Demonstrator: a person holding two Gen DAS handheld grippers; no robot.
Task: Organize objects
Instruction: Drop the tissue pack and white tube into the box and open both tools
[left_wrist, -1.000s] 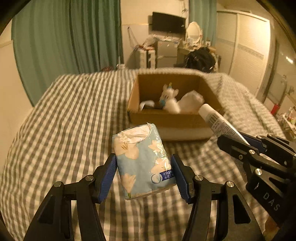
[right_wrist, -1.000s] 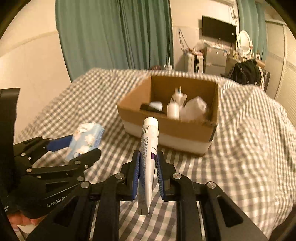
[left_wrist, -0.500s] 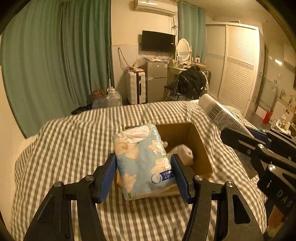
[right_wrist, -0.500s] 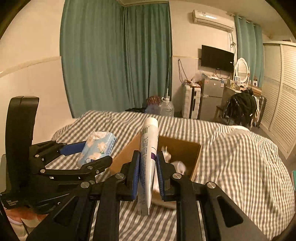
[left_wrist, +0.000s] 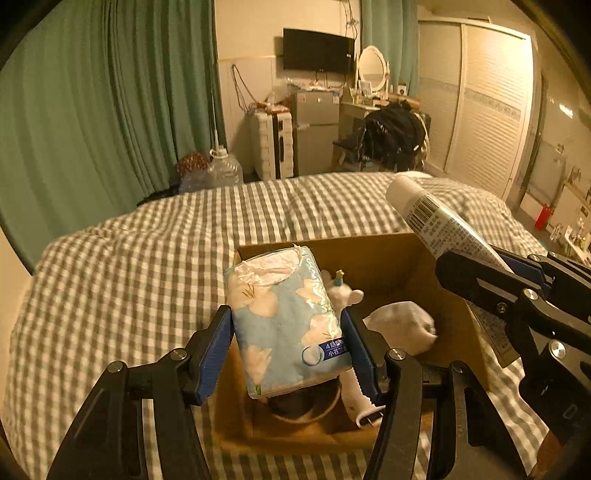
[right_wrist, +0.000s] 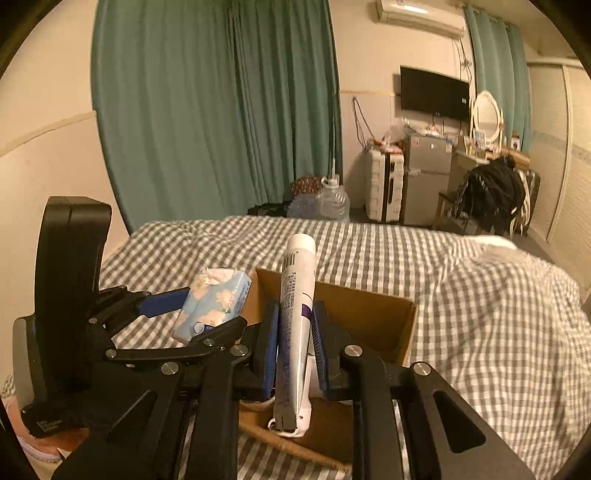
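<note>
Left gripper (left_wrist: 288, 343) is holding the tissue pack (left_wrist: 284, 321): soft plastic-wrapped pack, light, squashy, film probably a bit slick. Jaws are closed onto its two long sides, about a pack-width apart, blue pads sitting low on the pack so most of it is sticking out ahead. It is giving slightly at the pads; a side grip at mid-body looks right, more squeeze would only crumple it. The torn top flap is loose, so not a place to grab.

Right gripper (right_wrist: 294, 347) is gripping the tube (right_wrist: 295, 317): white squeeze tube, light, soft-walled, smooth. Jaws are nearly shut, pinching the flattened lower body, cap end pointing up and away, crimp end hanging out below the pads. My guess: a hard pinch risks squeezing product toward the cap, and a smooth tapered wall could slide, so gripping near the flat crimped half is the safer spot.

Both items are hovering over the open cardboard box (left_wrist: 391, 254) on the checked bed (left_wrist: 129, 266), pack above the near-left part, tube toward the right wall. Already in the box: a white crumpled item (left_wrist: 402, 325), a small plush toy (left_wrist: 341, 291), and something dark at the near end that I cannot identify.

Drop risk is low for both; nothing fragile is in hand.
</note>
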